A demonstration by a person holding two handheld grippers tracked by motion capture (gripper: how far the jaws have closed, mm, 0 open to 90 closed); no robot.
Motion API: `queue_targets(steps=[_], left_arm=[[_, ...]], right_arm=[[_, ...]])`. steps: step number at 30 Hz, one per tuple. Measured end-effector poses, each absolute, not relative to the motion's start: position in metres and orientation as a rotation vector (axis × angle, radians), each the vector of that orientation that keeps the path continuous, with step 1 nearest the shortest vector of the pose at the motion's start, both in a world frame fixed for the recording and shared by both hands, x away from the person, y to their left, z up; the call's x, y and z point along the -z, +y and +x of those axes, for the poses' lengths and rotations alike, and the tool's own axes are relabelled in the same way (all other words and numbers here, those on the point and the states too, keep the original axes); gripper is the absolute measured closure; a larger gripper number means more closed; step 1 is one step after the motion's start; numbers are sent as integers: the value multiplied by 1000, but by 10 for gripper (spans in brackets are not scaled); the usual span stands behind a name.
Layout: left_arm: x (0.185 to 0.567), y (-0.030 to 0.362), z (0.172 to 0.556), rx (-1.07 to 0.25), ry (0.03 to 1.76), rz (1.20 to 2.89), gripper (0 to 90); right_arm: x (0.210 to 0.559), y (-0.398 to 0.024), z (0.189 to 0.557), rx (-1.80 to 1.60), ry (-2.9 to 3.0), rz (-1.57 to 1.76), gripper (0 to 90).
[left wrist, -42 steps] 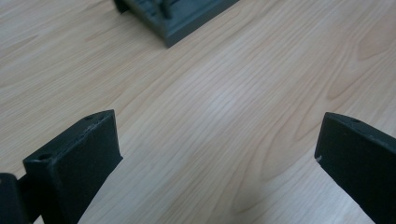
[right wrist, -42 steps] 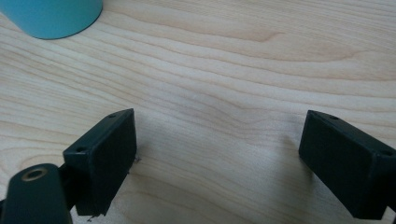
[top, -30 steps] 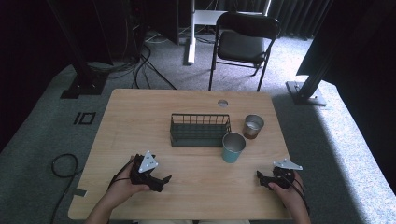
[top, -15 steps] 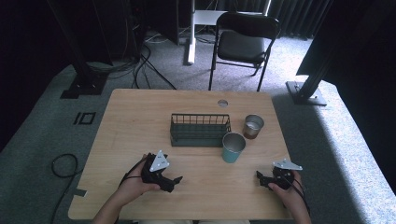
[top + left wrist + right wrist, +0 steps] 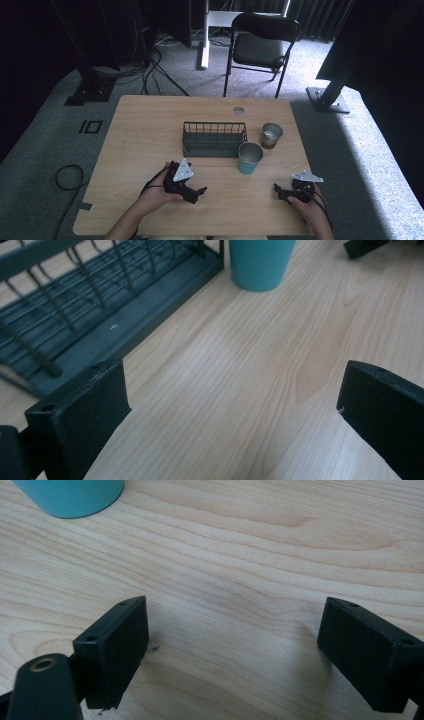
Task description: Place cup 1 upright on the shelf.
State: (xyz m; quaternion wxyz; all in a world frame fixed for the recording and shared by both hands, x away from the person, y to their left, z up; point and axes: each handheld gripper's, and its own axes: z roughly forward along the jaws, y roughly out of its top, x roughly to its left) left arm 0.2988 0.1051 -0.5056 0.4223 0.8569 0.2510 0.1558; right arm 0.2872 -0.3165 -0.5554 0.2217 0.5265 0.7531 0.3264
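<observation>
A dark green wire rack [image 5: 214,139] stands at the middle of the wooden table [image 5: 145,125]. A teal cup [image 5: 249,158] stands upright at its right front corner, and a metal cup [image 5: 271,135] stands just behind that. My left gripper [image 5: 196,192] rests near the front edge, left of centre, open and pointing right. In the left gripper view the gripper [image 5: 230,410] is empty, with the rack [image 5: 75,300] and teal cup [image 5: 260,262] ahead. My right gripper [image 5: 279,192] lies at the front right, pointing left. Its jaws [image 5: 235,645] stand wide apart over bare wood, the teal cup [image 5: 70,497] beyond.
A round cable hole [image 5: 238,110] sits near the table's far edge. A black folding chair [image 5: 262,45] stands behind the table, with cables [image 5: 145,65] and stand bases on the grey carpet. Bare wood lies between the two grippers.
My left gripper has slid to the right along the front of the table. The right gripper, the rack and both cups have stayed put.
</observation>
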Motion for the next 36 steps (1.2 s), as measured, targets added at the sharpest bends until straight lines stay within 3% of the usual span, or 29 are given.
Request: queue_targets(steps=[36], left_arm=[[506,35,330,-340,562,2122,7]], right_arm=[[555,-316,287,-905,2081,1452,131]])
